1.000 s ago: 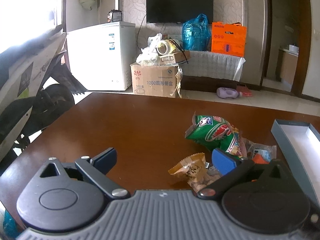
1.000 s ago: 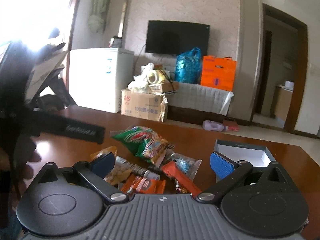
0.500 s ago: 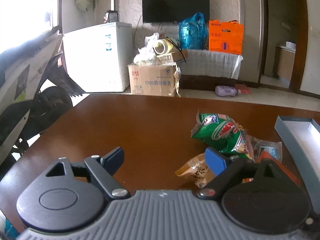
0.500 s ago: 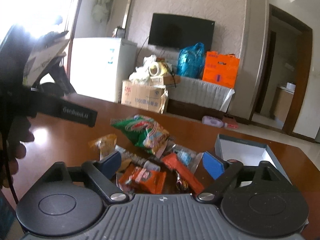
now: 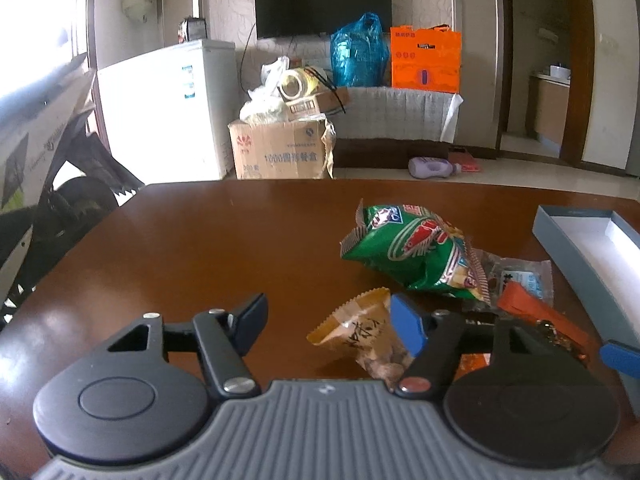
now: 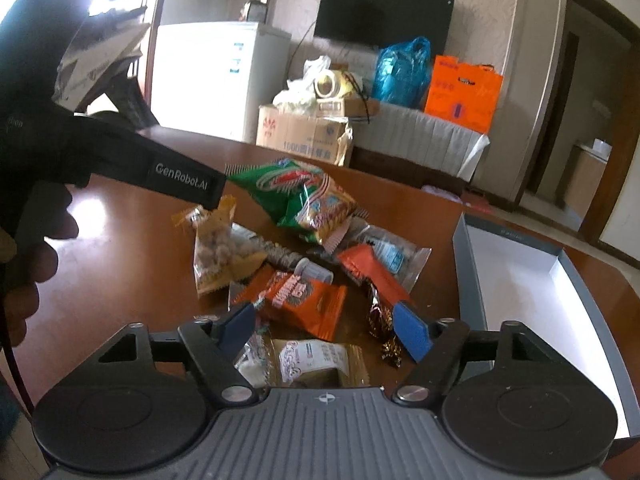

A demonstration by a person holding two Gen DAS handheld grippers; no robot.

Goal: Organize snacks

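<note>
- Left gripper [image 5: 332, 320] stands wide open over the brown table [image 5: 224, 248], its 2 blue-padded fingers [image 5: 406, 330] holding nothing; the right-hand pad sits just beside a yellow peanut packet [image 5: 362, 330], though whether it touches the wrapper is hard to tell from this angle.
- Right gripper [image 6: 324, 332] is likewise spread wide and empty, hanging above the near edge of the snack pile, with a pale tan packet [image 6: 316, 362] lying between its fingers (low in the view, partly hidden by the gripper body).
- Green snack bag [image 6: 292, 192] lies at the far side of the pile, resting partly on the packets beside it.
- Orange packet [image 6: 304, 300] lies flat near the middle, touching a clear wrapper with a blue label [image 6: 390, 256] and a narrow orange-red stick packet [image 6: 376, 276].
- Small dark foil candy [image 6: 380, 316] sits just beside the right gripper's right finger.
- Grey box [image 6: 468, 276] with a white inside stands open to the right of the pile, near it but apart.
- From the right wrist view, the left gripper's black body reaches in over the yellow peanut packet.
</note>
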